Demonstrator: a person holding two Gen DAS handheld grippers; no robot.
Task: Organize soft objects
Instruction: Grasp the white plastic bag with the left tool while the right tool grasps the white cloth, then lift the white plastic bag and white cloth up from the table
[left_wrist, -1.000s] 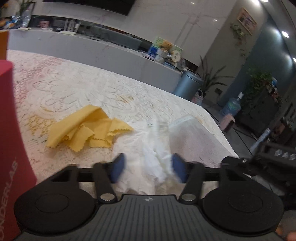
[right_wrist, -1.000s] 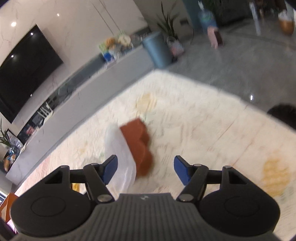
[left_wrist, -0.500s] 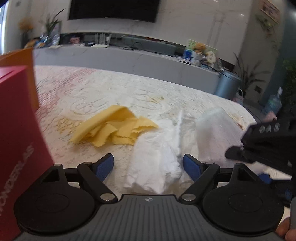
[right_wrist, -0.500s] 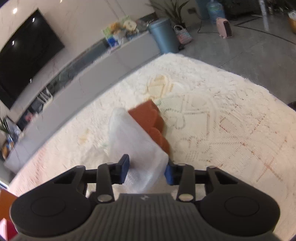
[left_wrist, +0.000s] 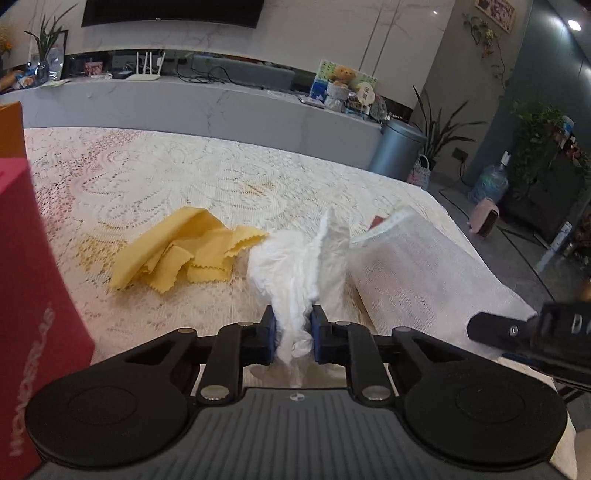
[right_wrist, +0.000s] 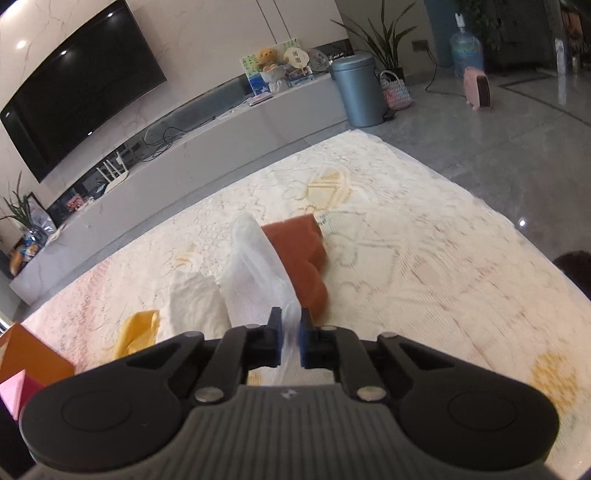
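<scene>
My left gripper (left_wrist: 293, 334) is shut on a crumpled white tissue (left_wrist: 295, 269) that stands up from the lace tablecloth (left_wrist: 166, 177). A yellow cloth (left_wrist: 181, 254) lies crumpled to its left. My right gripper (right_wrist: 290, 341) is shut on the near edge of a white mesh bag (right_wrist: 258, 280), which also shows in the left wrist view (left_wrist: 417, 273). A rust-brown cloth (right_wrist: 303, 254) lies behind and right of the bag. The tissue (right_wrist: 195, 301) and yellow cloth (right_wrist: 138, 328) show left of the bag. The right gripper's body (left_wrist: 535, 332) shows at right in the left wrist view.
A red box (left_wrist: 33, 306) and an orange box (left_wrist: 11, 129) stand at the table's left, also in the right wrist view (right_wrist: 29, 358). The table's right edge (right_wrist: 480, 195) drops to the floor. A grey counter (left_wrist: 184, 107) runs behind the table.
My left gripper has closed on the white tissue. My right gripper has closed tighter on the mesh bag's edge and pulled back a little.
</scene>
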